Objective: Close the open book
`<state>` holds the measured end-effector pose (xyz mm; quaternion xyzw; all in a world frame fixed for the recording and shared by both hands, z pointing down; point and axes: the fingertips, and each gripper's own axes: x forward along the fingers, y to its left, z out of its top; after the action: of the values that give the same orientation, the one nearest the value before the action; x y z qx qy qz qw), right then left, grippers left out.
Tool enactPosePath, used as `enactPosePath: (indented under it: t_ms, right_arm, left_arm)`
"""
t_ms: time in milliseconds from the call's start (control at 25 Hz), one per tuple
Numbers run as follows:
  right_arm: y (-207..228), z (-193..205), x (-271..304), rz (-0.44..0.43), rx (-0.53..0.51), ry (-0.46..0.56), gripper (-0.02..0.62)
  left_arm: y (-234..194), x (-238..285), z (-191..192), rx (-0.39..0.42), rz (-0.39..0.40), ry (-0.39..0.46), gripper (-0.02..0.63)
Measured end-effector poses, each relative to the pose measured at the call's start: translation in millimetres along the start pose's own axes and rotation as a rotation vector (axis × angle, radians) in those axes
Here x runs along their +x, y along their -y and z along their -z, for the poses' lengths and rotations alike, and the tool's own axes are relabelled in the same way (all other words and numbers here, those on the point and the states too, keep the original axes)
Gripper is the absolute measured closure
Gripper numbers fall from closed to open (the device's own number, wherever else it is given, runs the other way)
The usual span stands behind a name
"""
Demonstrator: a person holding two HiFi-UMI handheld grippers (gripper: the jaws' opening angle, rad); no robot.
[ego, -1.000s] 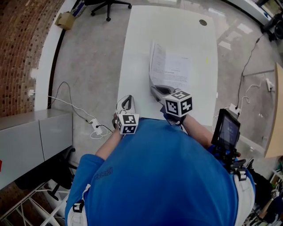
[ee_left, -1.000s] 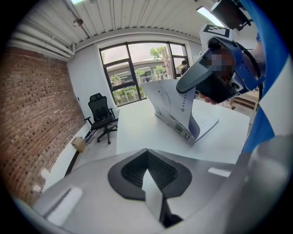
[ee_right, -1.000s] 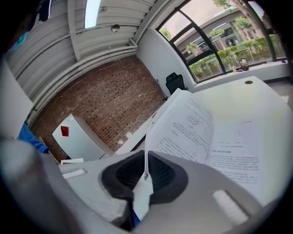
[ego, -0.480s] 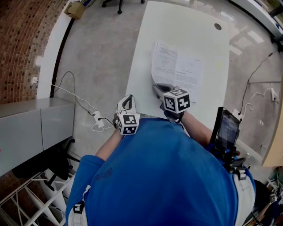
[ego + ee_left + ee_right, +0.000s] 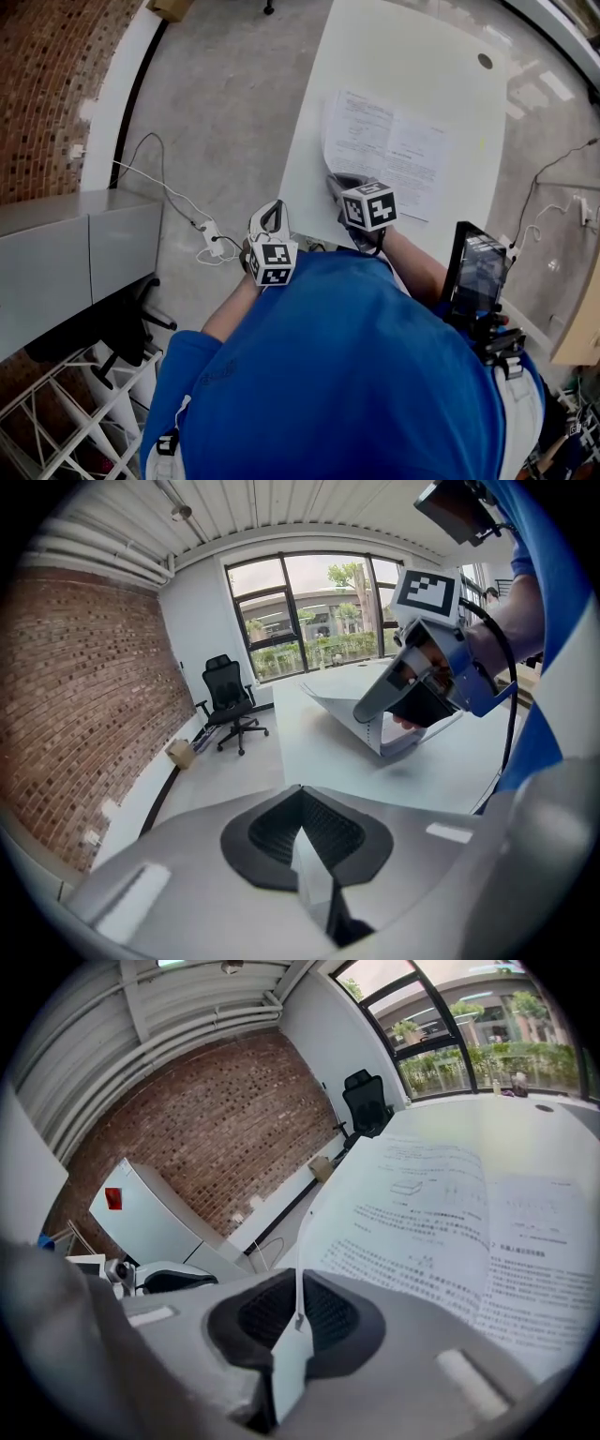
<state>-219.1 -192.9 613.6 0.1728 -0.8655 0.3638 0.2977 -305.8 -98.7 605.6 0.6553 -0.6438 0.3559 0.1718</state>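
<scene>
Right hand-held gripper (image 5: 337,184): jaws pinched on the near-left leaf of the open book (image 5: 403,159). The rest lies ahead and to its right on the surface (image 5: 375,56), spine running away. Left hand-held gripper (image 5: 270,217) is closed, empty and farther off.

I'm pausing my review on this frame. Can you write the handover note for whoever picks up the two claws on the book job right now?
Left claw: shut, empty, beside the table's near left corner, clear of the book.
Right claw: shut on the near edge of the left leaf, which stands raised off the table.
Book: open on the white table, print facing up.
Done: the left leaf is gripped and lifted.
Left: swing the leaf over onto the right page, release it, then check that the book lies shut.
</scene>
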Motion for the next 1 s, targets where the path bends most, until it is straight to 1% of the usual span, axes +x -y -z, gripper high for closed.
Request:
enactPosePath:
  t_ms: [160,480,640,720,840,920,1000]
  right_arm:
    - [2.6,9.8,15.9,0.013,-0.014,-0.051,0.574]
    - [2.8,16.5,34.2,0.046,-0.032,-0.099,0.568]
    - [-0.2,19.3,48.5,0.059,-0.073,-0.144,0.531]
    - [-2.0,20.0,51.1,0.067,-0.097,-0.165,0.523]
    - [-0.9,29.4,51.5,0.078,-0.073,-0.203,0.497]
    - [-3.1,32.4,53.5,0.072,-0.09,-0.218,0.469]
    - [-8.6,31.5,58.7,0.047,-0.135,-0.213,0.431]
  left_arm:
    - [-6.5,-3.6,7.1,-0.011,-0.011,-0.013,0.6]
    - [-14.2,-7.7,15.8,-0.034,-0.025,-0.026,0.6]
    - [-22.0,-4.1,20.9,-0.037,-0.024,-0.026,0.6]
    - [-23.9,-3.1,22.3,-0.038,-0.025,-0.026,0.6]
    - [-24.1,-2.2,22.9,-0.037,-0.022,-0.027,0.6]
    - [-25.1,-1.2,22.5,-0.036,-0.018,-0.024,0.6]
    - [-26.9,-0.5,22.6,-0.035,-0.014,-0.022,0.6]
